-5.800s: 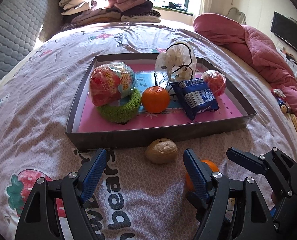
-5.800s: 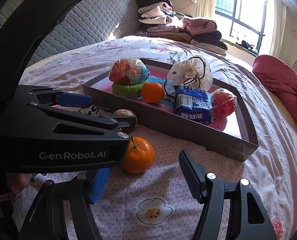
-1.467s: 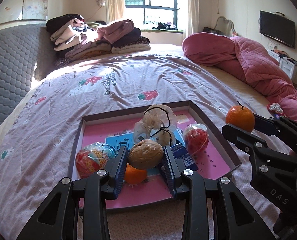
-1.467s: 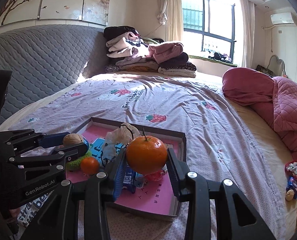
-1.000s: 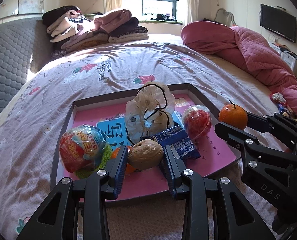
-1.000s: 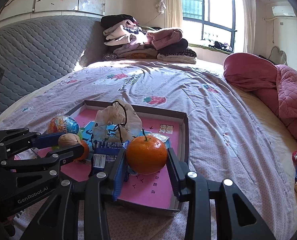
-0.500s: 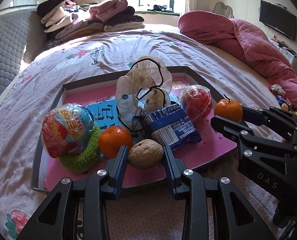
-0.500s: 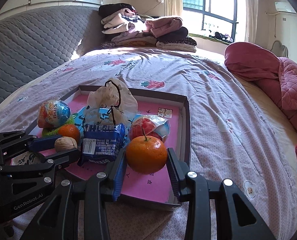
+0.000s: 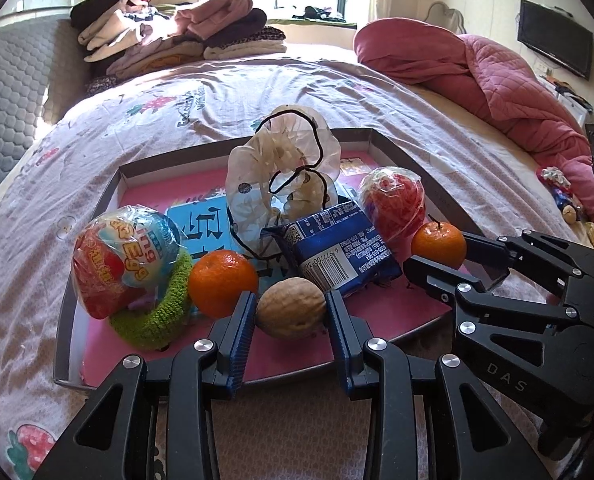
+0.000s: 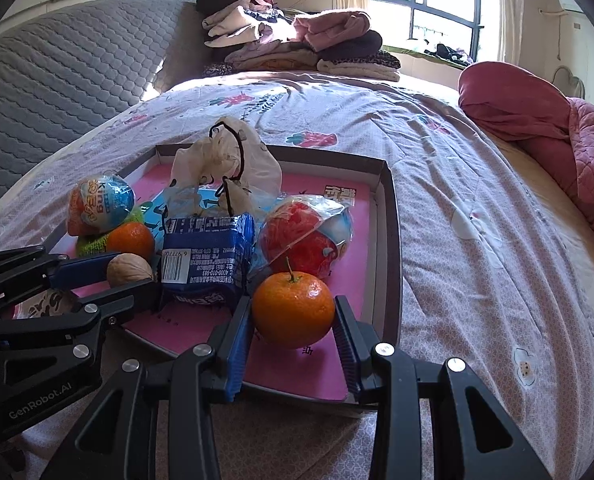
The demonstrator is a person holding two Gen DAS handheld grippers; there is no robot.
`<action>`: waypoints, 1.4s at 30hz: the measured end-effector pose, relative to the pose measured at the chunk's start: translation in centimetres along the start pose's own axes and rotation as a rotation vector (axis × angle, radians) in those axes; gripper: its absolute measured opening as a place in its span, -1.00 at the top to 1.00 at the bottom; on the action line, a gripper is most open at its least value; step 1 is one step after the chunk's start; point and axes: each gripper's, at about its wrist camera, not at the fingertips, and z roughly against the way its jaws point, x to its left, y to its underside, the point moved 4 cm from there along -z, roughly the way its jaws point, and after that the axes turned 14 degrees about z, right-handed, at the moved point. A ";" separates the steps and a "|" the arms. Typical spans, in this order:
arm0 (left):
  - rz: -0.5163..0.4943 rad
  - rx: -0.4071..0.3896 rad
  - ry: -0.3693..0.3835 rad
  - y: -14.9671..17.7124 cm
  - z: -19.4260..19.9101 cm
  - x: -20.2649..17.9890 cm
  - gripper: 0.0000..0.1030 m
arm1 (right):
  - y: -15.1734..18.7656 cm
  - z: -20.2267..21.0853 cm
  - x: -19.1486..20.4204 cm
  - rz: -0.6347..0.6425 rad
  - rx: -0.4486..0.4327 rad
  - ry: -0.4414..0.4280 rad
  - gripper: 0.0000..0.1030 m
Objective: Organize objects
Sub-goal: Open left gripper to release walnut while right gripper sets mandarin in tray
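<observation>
Over one tray [image 9: 429, 184]: left gripper [image 9: 291, 312] clamps one walnut [image 9: 290, 307], right gripper [image 10: 293, 320] one of two oranges [image 10: 293, 310]; egg [image 9: 127, 252] reads "King Egg".

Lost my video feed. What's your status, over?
Left gripper shut on walnut, right gripper shut on orange. Both over tray. Blue packet close ahead.
</observation>
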 end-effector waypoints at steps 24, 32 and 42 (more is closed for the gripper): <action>0.028 0.011 -0.006 0.0 0.6 0.5 0.18 | -0.3 0.4 0.0 -0.016 0.020 -0.016 0.16; 0.046 0.017 -0.007 -0.1 0.8 0.6 -0.05 | -0.7 1.0 0.1 -0.013 0.001 -0.004 0.09; 0.060 -0.005 -0.010 -0.7 1.9 0.7 -0.21 | -1.1 1.7 0.0 -0.024 -0.018 0.007 -0.02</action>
